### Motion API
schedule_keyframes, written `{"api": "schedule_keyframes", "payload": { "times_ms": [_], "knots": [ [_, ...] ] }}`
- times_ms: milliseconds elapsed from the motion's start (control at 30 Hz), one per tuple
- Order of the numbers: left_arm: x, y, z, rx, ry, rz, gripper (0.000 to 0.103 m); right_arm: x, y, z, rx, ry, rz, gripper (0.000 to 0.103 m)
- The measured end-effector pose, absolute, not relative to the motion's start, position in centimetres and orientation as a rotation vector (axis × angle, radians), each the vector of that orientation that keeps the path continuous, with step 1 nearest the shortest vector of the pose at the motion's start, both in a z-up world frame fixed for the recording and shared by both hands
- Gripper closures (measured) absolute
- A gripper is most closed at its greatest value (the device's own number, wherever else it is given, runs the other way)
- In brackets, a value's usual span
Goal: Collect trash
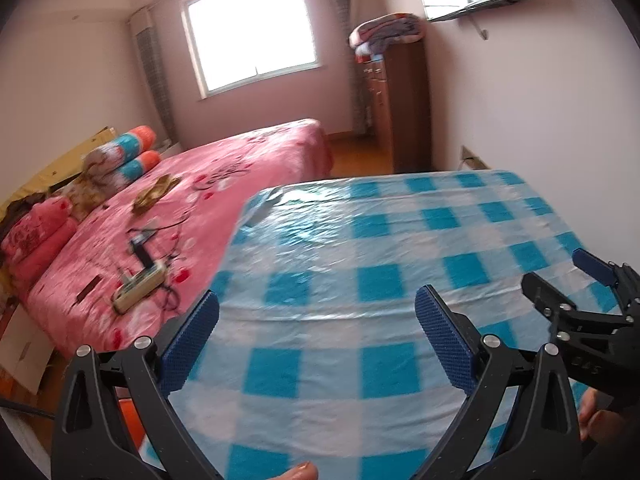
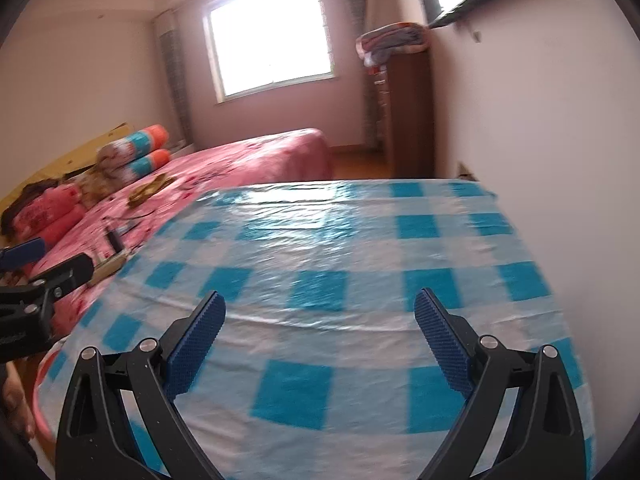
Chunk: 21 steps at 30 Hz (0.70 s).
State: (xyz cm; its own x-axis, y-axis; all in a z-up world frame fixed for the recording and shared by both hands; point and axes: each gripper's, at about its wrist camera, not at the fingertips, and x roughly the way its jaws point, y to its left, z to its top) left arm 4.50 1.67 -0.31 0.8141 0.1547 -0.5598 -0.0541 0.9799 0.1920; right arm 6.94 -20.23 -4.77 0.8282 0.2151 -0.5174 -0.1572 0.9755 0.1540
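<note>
A glossy, wrinkled plastic tablecloth (image 1: 360, 248) covers the table; the bed (image 1: 208, 184) wears soft pink printed cloth.

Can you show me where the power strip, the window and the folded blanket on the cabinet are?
power strip (image 1: 138, 286), left wrist view, on the middle of its pale body.
window (image 1: 250, 26), left wrist view, on the bright pane.
blanket (image 1: 386, 32), left wrist view, on the middle of the folded stack.
</note>
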Motion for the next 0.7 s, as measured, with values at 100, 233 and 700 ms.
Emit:
{"api": "schedule_keyframes", "payload": {
  "times_ms": [100, 233, 700],
  "knots": [
    [5.5, -0.3, -0.6, 0.162, 0.612, 0.058, 0.004, 7.3, -21.6, -4.8, 0.115, 0.549, 0.153, 0.009],
    [6.4, -2.3, -1.0, 0.163, 0.611, 0.016, 0.004, 7.8, -23.3, -5.0, 0.118, 0.541, 0.092, 0.009],
    [8.7, -3.4, -4.5, 0.122, 0.672, 0.003, 0.004, 8.4, -24.4, -5.5, 0.092, 0.536, 0.044, 0.009]
  ]
}}
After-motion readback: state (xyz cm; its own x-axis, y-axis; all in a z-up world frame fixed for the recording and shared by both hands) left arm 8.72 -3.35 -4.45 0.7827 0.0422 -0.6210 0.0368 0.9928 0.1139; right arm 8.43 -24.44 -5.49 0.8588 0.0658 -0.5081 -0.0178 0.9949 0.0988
